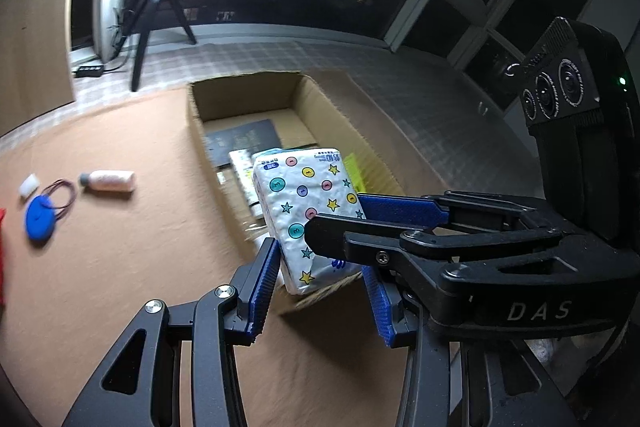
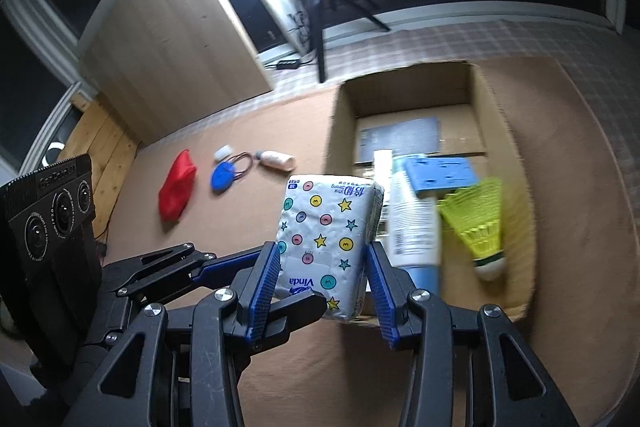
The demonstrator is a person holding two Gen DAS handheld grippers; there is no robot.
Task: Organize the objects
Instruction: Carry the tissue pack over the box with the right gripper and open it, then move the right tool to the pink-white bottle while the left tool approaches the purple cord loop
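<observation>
White plastic, printed with stars and dots: the tissue pack (image 2: 328,247) sits clamped between both of your tools at once, right gripper (image 2: 323,283) pads on its two sides and left gripper (image 1: 320,281) closed on it crosswise. Just beyond your fingertips lies the cardboard box (image 2: 520,195), holding a yellow shuttlecock (image 2: 480,223) and a bottle (image 2: 412,227).

"Vinda" on the tissue pack (image 2: 326,239), "DAS" on the right hand-held gripper (image 1: 338,223)
</observation>
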